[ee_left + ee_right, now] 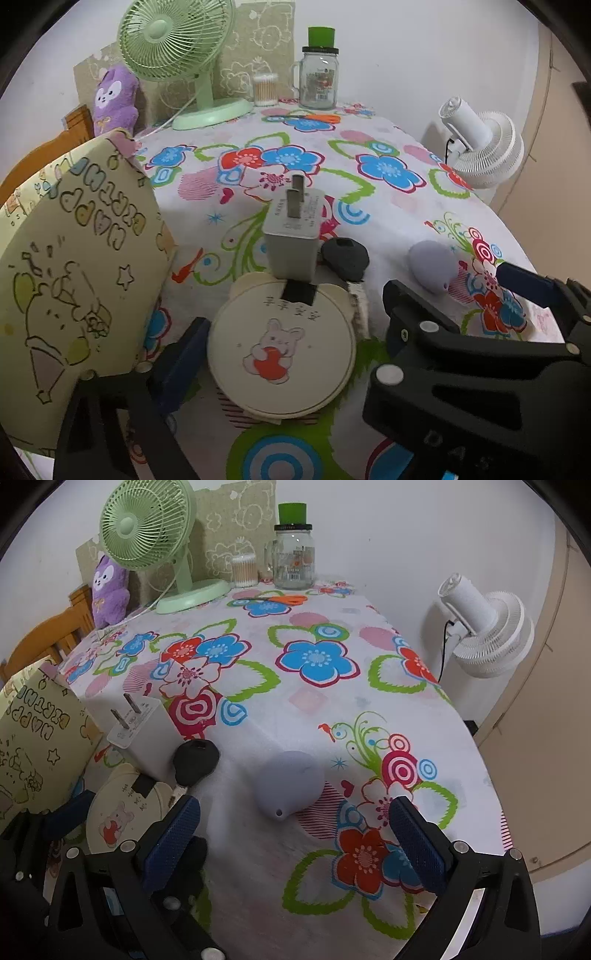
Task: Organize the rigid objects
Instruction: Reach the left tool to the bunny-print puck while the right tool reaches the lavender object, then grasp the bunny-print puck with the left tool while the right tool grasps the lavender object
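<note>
While both grippers gape empty: left gripper [295, 354] straddling round tin [281, 352], rigid, slick; right gripper [291, 834] nearing lilac pebble [286, 788], take across sides.

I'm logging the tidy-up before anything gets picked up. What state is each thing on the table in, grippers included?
left gripper: open, fingers either side of the round mirror, not pressing
right gripper: open, empty
round mirror: closed, lying flat
charger: unplugged, prongs out, base on the mirror's edge
key: lying flat beside the charger
lilac egg-shaped object: lying on its side
glass jar: upright, lidded
</note>
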Demonstrator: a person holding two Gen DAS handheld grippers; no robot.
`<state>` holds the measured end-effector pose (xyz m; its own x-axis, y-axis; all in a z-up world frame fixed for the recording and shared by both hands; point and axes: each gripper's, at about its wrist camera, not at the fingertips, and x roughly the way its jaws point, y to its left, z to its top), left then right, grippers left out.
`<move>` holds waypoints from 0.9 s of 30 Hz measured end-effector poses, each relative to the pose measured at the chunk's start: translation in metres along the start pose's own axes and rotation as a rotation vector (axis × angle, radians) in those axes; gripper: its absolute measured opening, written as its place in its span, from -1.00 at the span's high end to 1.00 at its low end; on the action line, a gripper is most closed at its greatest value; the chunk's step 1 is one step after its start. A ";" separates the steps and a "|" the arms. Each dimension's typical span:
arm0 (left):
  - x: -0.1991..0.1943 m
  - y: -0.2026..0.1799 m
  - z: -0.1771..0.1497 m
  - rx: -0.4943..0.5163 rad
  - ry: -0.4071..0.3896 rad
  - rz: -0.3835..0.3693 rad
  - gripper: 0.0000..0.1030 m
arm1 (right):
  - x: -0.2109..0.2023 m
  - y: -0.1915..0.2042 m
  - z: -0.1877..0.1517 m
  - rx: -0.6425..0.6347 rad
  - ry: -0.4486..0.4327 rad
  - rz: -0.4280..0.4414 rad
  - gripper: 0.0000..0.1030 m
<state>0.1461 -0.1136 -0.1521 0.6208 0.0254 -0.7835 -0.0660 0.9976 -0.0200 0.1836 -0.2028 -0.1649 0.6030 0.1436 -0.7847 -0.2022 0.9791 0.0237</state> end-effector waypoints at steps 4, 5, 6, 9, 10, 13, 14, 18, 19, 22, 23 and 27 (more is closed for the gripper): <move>-0.002 -0.002 0.001 0.033 -0.006 -0.028 -0.58 | 0.006 0.000 0.002 0.004 0.012 0.011 -0.98; -0.002 -0.004 0.001 0.044 -0.009 -0.028 -0.57 | 0.006 0.001 0.002 -0.001 0.012 0.009 -0.95; -0.002 -0.005 0.001 0.046 -0.010 -0.029 -0.56 | 0.007 0.003 0.003 -0.012 0.011 0.001 -0.90; -0.003 -0.005 0.001 0.051 -0.012 -0.042 -0.49 | 0.008 0.006 0.005 -0.028 0.001 0.001 -0.47; -0.002 -0.005 0.001 0.052 -0.012 -0.043 -0.49 | 0.008 0.006 0.006 -0.023 0.001 0.011 -0.43; -0.002 -0.005 0.001 0.055 -0.020 -0.043 -0.49 | 0.006 0.008 0.004 -0.029 -0.015 0.024 0.05; -0.003 -0.005 0.000 0.056 -0.023 -0.043 -0.49 | 0.005 0.010 0.003 -0.036 -0.016 0.024 0.16; -0.004 -0.005 -0.002 0.056 -0.025 -0.044 -0.48 | 0.004 0.010 0.001 -0.043 -0.009 0.015 0.16; -0.005 -0.005 -0.002 0.057 -0.025 -0.046 -0.48 | 0.003 0.010 0.001 -0.043 -0.008 0.014 0.16; -0.008 -0.004 -0.005 0.058 -0.019 -0.053 -0.48 | 0.000 0.009 -0.003 -0.030 -0.005 0.014 0.16; -0.009 -0.004 -0.006 0.057 -0.019 -0.054 -0.48 | -0.002 0.009 -0.004 -0.026 -0.003 0.014 0.16; -0.017 -0.005 -0.010 0.067 -0.026 -0.059 -0.48 | -0.009 0.008 -0.009 -0.006 -0.001 0.014 0.16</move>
<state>0.1283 -0.1200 -0.1453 0.6421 -0.0330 -0.7659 0.0231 0.9995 -0.0237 0.1696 -0.1975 -0.1634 0.6011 0.1574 -0.7836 -0.2149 0.9761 0.0312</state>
